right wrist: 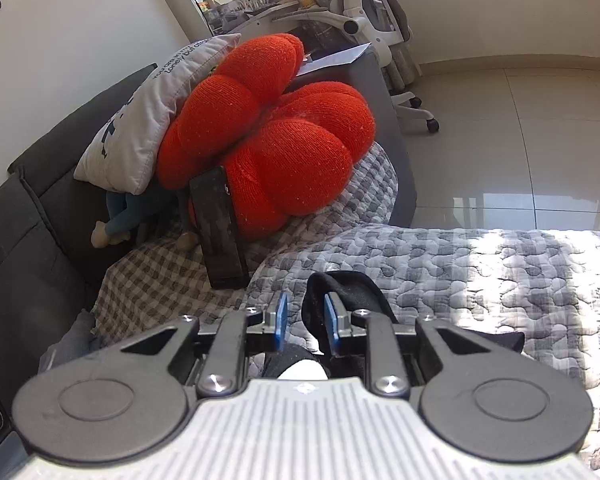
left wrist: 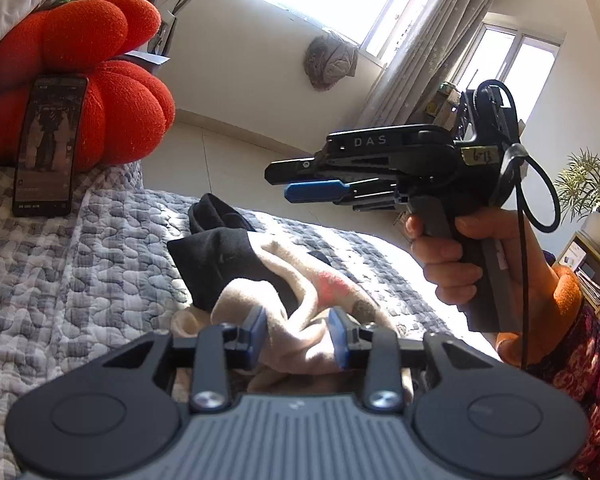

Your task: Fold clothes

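A crumpled beige garment (left wrist: 284,280) with a pink patch lies on the grey quilted cover (left wrist: 80,280), with a black garment (left wrist: 216,256) heaped on its far side. My left gripper (left wrist: 298,332) is open, its blue pads either side of a beige fold low over the pile. My right gripper (left wrist: 300,182) shows in the left wrist view, held in a hand above the pile, pointing left, its jaws apart. In the right wrist view the right gripper (right wrist: 305,320) is open above the black garment (right wrist: 348,300), with nothing between the pads.
A large orange-red cushion (right wrist: 276,140) and a grey pillow (right wrist: 148,120) sit at the sofa's end, with a black phone (right wrist: 220,232) leaning against the cushion. An office chair (right wrist: 384,8) and tiled floor (right wrist: 500,140) lie beyond. A potted plant (left wrist: 588,184) stands at right.
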A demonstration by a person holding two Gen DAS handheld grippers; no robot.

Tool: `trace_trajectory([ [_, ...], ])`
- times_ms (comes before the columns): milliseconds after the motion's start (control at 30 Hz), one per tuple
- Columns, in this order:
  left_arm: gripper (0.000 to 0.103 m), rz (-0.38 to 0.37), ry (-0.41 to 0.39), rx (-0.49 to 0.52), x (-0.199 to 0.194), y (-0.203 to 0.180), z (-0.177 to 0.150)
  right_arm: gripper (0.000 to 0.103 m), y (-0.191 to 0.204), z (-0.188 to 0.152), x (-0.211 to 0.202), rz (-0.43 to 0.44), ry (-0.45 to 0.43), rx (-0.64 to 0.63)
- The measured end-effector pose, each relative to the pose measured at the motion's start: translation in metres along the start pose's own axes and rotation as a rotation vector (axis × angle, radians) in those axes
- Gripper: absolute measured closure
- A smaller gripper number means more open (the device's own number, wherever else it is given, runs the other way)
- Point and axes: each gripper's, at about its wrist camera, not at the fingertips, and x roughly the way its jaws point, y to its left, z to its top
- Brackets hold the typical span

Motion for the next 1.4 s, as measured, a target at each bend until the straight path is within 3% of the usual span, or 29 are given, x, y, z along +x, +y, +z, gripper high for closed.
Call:
trace_trajectory([
  [33, 0.060, 0.009, -0.007, -0.006, 0.000, 0.003, 0.004, 0.046, -0.002, -0.001, -0.004, -0.004, -0.012, 0.004],
  [233, 0.057, 0.058, -0.022, -0.069, 0.015, 0.025, 0.027, 0.046, -0.018, -0.014, -0.023, -0.041, -0.008, 0.031],
  [500, 0.056, 0.109, 0.026, -0.164, 0.054, 0.050, 0.042, 0.046, -0.029, -0.041, -0.036, -0.081, 0.080, 0.048],
  [800, 0.059, 0.024, 0.085, -0.251, 0.077, 0.061, 0.030, 0.046, -0.050, -0.074, -0.048, -0.092, 0.160, 0.149],
  [867, 0.064, 0.006, 0.091, -0.272, 0.082, 0.060, 0.028, 0.046, -0.051, -0.081, -0.044, -0.082, 0.175, 0.173],
  [900, 0.071, 0.004, 0.096, -0.274, 0.084, 0.059, 0.026, 0.047, -0.051, -0.083, -0.042, -0.078, 0.174, 0.178],
  [933, 0.077, 0.007, 0.098, -0.269, 0.085, 0.057, 0.025, 0.059, -0.050, -0.084, -0.041, -0.072, 0.173, 0.179],
  [967, 0.080, 0.010, 0.098, -0.259, 0.086, 0.055, 0.023, 0.080, -0.049, -0.086, -0.039, -0.054, 0.178, 0.177],
  [1033, 0.095, 0.021, 0.093, -0.224, 0.087, 0.049, 0.021, 0.087, -0.045, -0.087, -0.039, -0.058, 0.172, 0.168],
  [1167, 0.095, 0.020, 0.085, -0.175, 0.081, 0.044, 0.022, 0.090, -0.037, -0.081, -0.057, -0.097, 0.097, 0.137],
  [1267, 0.089, 0.016, 0.074, -0.185, 0.077, 0.048, 0.024, 0.091, -0.036, -0.076, -0.077, -0.132, 0.026, 0.134],
  [1333, 0.070, 0.016, 0.065, -0.204, 0.077, 0.051, 0.026, 0.091, -0.039, -0.076, -0.088, -0.172, -0.012, 0.136],
  [1400, 0.060, 0.018, 0.055, -0.221, 0.077, 0.055, 0.028, 0.091, -0.045, -0.076, -0.098, -0.205, -0.041, 0.149],
])
